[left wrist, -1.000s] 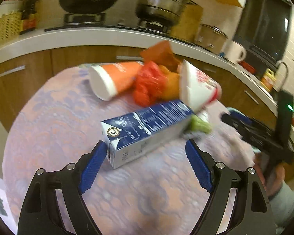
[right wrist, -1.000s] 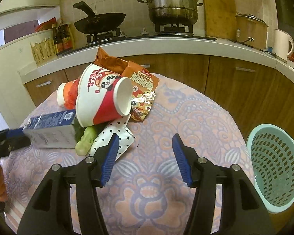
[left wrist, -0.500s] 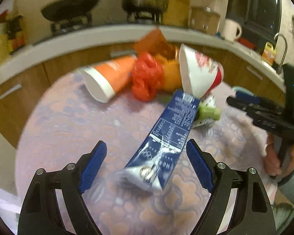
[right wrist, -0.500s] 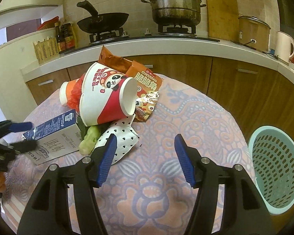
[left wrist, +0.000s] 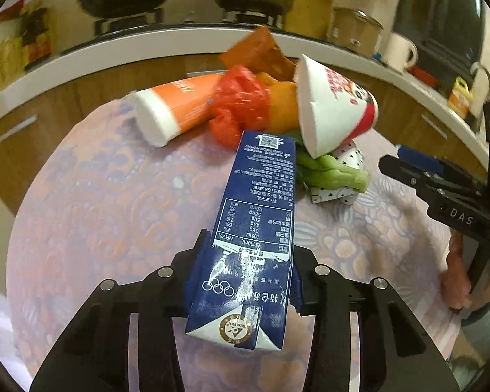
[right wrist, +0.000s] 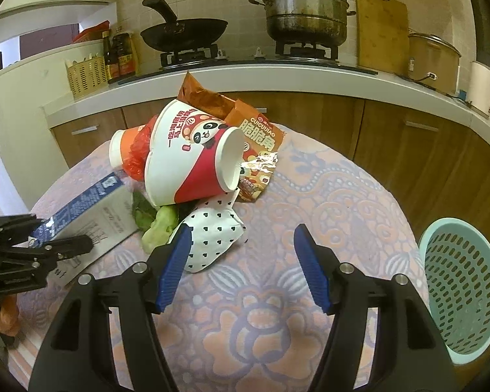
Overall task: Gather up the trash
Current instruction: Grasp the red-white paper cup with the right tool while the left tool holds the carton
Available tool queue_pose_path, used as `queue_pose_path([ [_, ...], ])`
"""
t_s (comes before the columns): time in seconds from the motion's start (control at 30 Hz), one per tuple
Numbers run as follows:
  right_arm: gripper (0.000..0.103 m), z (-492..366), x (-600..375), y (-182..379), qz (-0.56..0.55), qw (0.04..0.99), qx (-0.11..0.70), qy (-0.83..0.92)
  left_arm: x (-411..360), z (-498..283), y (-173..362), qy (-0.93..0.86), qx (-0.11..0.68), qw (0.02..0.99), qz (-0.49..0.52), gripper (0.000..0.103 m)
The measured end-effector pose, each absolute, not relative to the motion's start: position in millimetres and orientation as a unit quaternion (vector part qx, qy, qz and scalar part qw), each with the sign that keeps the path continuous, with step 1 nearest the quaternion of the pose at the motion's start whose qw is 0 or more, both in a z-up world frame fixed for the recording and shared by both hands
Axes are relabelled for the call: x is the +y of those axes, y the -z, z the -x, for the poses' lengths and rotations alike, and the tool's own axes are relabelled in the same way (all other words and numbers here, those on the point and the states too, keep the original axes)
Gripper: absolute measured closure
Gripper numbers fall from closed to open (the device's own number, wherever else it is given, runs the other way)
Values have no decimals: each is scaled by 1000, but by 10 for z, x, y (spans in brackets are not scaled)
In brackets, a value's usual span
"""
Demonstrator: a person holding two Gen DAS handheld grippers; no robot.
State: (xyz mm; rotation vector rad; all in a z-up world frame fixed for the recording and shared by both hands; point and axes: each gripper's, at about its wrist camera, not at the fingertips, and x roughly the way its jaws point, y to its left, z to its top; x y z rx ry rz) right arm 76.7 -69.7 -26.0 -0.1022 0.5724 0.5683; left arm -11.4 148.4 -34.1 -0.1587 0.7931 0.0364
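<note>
L tool (left wrist: 245,281) has just been closing and now clamps the blue milk carton (left wrist: 254,228) near its gabled end; both pads press the carton's side walls. Carton's long axis runs straight ahead of the L tool, along the pointing line, far end up against the trash pile: red/white noodle cup (left wrist: 330,111), green veg scrap (left wrist: 330,173), red plastic bag (left wrist: 241,104), orange cup (left wrist: 173,111). Near end looks a bit off the surface (left wrist: 98,212), far end low or touching; can't tell for sure.

R tool (right wrist: 241,261) is open, nothing btwn its jaws, which have just been widening. The polka-dot paper wrapper (right wrist: 212,238) sits just ahead and left of it, nearly touching the left pad.

Key relation: the mint basket (right wrist: 464,290) is off the surface edge, to the R tool's right and lower, so on the far side from the L tool. My read: the carton has to cross the whole surface, past the R tool, to get there. R tool is much nearer the basket and the wrapper.
</note>
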Motion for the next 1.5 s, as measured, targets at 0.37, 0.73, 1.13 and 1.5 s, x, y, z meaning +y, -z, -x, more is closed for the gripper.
queue_pose_path([
  [0.37,19,-1006,-565,-150,15,898,292,-328,1606,328,316,-42,329,934,133,67],
  [0.73,19,-1277,-139,-64,3,890,322,-322,1679,380,317,-31,316,934,162,68],
  [1.13,56,-1209,-107,-84,31,885,317,-339,1686,353,329,-29,319,933,166,68],
  [1.5,85,-996,-302,-126,18,885,299,-357,1694,356,340,-31,319,932,170,68],
])
